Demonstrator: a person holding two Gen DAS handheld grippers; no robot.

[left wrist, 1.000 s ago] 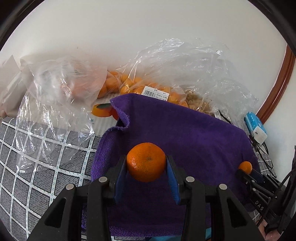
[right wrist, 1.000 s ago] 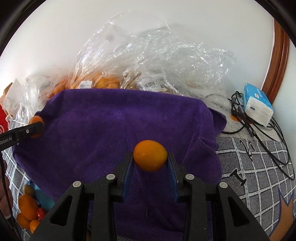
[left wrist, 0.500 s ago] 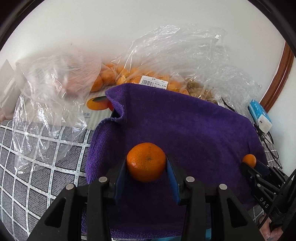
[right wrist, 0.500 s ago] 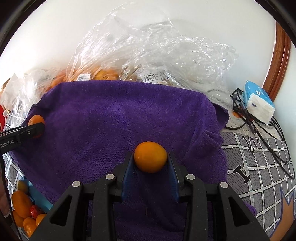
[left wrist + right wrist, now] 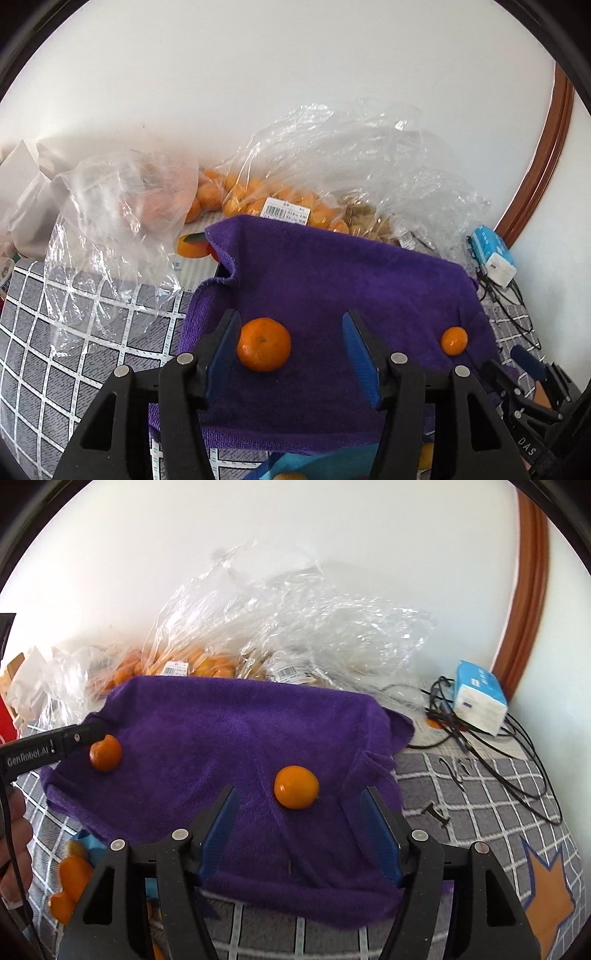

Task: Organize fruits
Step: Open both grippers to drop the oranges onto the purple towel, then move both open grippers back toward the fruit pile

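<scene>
My left hand-held gripper (image 5: 291,341) is wide open, and its orange (image 5: 263,344) sits on the purple towel (image 5: 332,280). My right hand-held gripper (image 5: 301,818) is wide open too, and its orange (image 5: 296,787) lies on the towel.

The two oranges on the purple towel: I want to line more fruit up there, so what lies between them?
Only bare purple towel lies between the orange and the other orange, clearest in the right wrist view.
</scene>
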